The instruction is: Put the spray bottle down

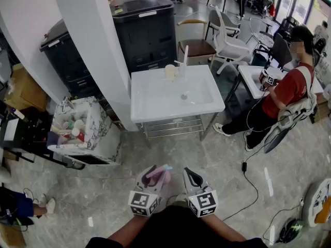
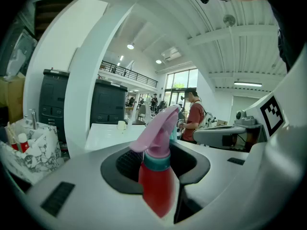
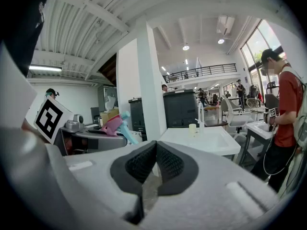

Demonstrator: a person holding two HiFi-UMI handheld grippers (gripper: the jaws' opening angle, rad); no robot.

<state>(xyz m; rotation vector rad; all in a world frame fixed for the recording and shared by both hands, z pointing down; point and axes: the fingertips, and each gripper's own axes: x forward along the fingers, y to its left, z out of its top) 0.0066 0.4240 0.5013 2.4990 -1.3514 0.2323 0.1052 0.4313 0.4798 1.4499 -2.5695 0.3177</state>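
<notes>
grey floor (image 1: 170,149) below, left gripper (image 1: 158,174) half covers spray bottle (image 1: 159,169).

Open workshop hall, with daylight coming in through tall windows (image 1: 302,6) at the upper right.

A white pillar (image 1: 98,45) is rising through the upper left of the head view, with two dark cabinets (image 1: 147,32) standing behind it. A white basin stand (image 1: 155,107) is sitting at the centre on the grey mottled floor (image 1: 207,154), with a wooden-seated chair (image 1: 199,46) and a white office chair (image 1: 230,45) standing beyond it. A person in a red shirt (image 1: 287,89) is standing at the right beside a second white tabletop (image 1: 253,79). A black cable (image 1: 253,185) is trailing across the floor. In the left tool view, ceiling lights (image 2: 130,46) are glowing above a railed mezzanine (image 2: 127,72).
</notes>
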